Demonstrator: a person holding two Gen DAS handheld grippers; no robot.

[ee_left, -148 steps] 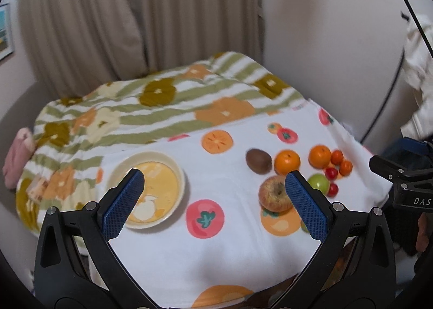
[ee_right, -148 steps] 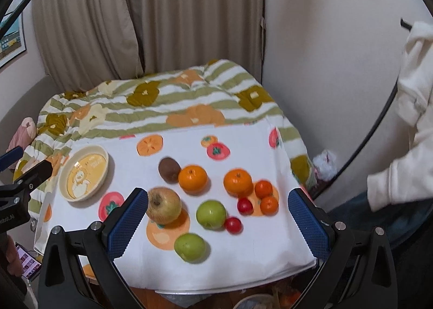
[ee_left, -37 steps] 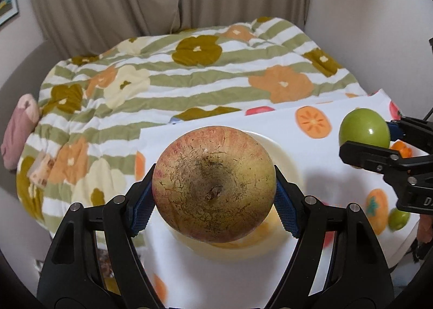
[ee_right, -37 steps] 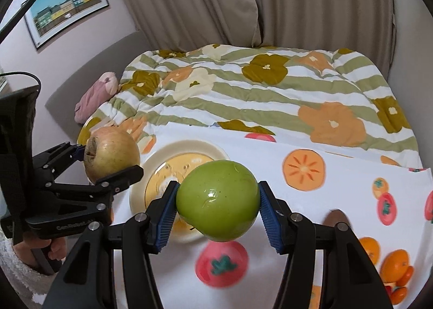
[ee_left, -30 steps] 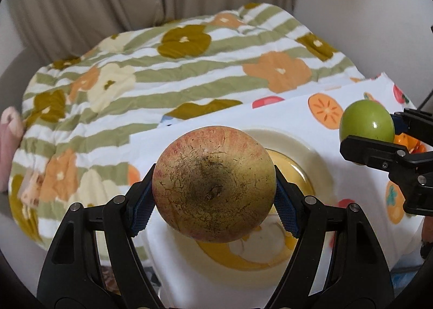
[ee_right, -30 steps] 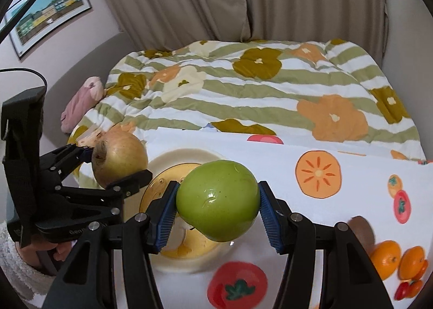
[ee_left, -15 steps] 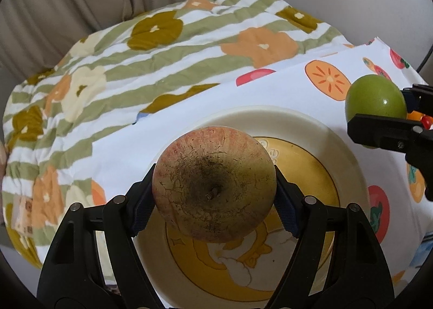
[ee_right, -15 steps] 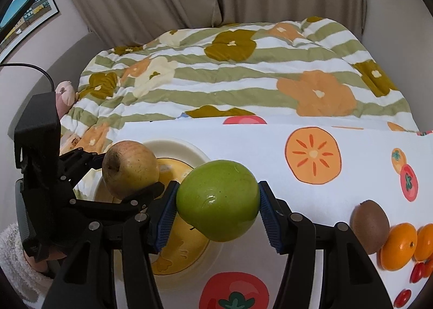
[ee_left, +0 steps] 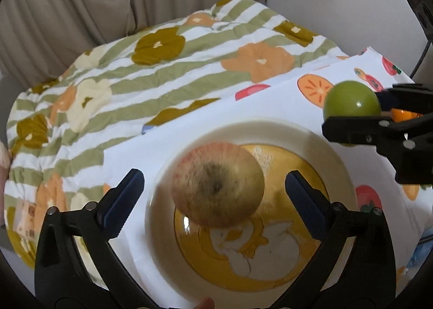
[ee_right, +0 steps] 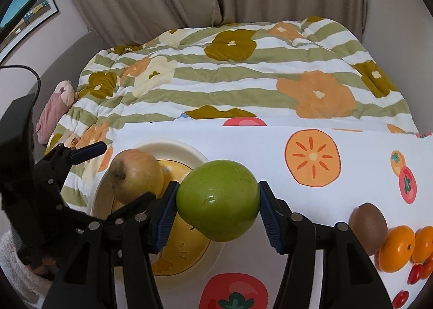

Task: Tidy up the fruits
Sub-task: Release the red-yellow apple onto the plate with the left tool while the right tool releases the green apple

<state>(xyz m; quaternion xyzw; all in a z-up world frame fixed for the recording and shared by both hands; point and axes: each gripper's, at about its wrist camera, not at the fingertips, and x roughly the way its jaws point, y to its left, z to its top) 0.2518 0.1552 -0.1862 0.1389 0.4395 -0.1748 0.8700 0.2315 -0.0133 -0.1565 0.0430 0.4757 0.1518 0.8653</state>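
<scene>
The left gripper (ee_left: 215,187) is opening – its blue-padded fingers (ee_left: 303,195) stand wide, clear of the russet, red-blushed apple (ee_left: 217,183) that sits between them, blurred, over the cream plate with a yellow cartoon centre (ee_left: 319,146). In the right wrist view that apple (ee_right: 135,176) is over the plate's (ee_right: 176,146) left part. The right gripper (ee_right: 217,210) clamps the glossy green apple (ee_right: 217,200) between its pads, just beside the plate's right edge and above the white cloth printed with persimmons and tomatoes (ee_right: 270,146). On the cloth to the right lie a brown kiwi (ee_right: 368,223), two oranges (ee_right: 396,249) and small red tomatoes (ee_right: 415,273) – touching or nearly so.
</scene>
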